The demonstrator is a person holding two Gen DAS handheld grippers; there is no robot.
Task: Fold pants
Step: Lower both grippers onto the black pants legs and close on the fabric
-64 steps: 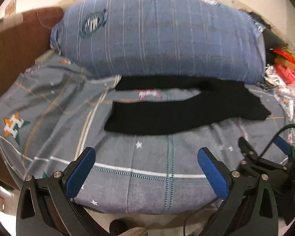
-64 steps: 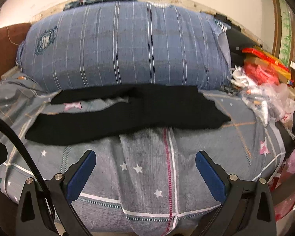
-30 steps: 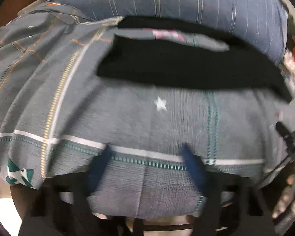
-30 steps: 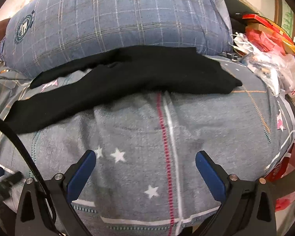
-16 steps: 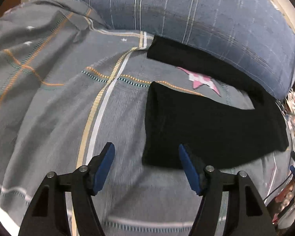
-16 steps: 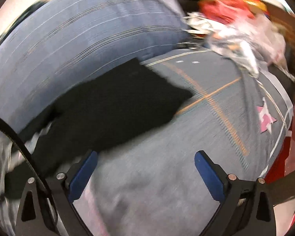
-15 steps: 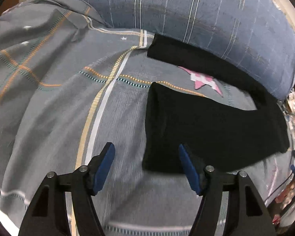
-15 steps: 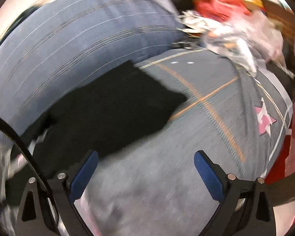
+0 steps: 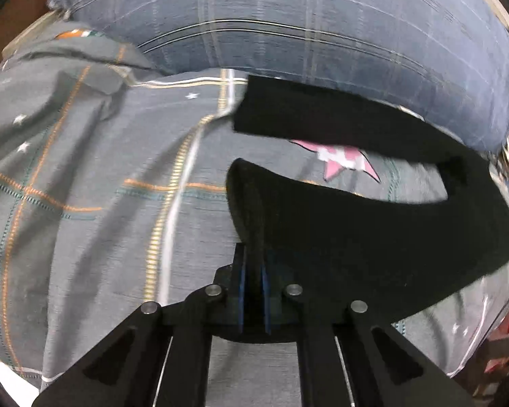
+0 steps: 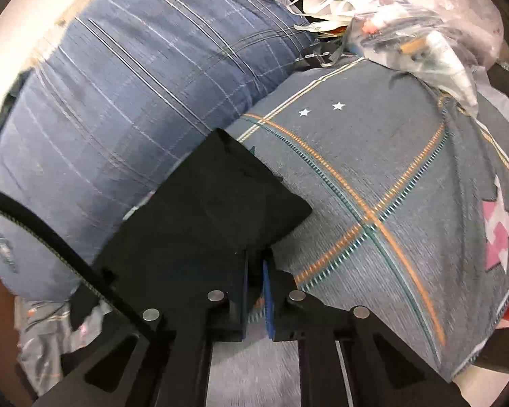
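Black pants [image 9: 356, 237] lie spread across a grey star-print bedsheet [image 9: 101, 186], two legs pointing left. The far leg [image 9: 322, 115] rests against the pillow. My left gripper [image 9: 252, 261] is shut on the hem end of the near leg, and the hem curls up between the blue pads. In the right wrist view the waist end of the pants [image 10: 203, 210] lies beside the pillow. My right gripper [image 10: 254, 264] is closing on its near corner, with black fabric pinched between the pads.
A big blue plaid pillow [image 9: 305, 23] [image 10: 118, 118] runs along the back of the bed. Plastic bags and red packets [image 10: 417, 34] pile up at the right end. A brown board [image 9: 3, 27] stands at the far left. A black cable [image 10: 51, 237] crosses the right view.
Both grippers went from wide open over the sheet to closed on the pants. The left one reached the near leg's hem, now raised. The right one rolled and took the waist corner.
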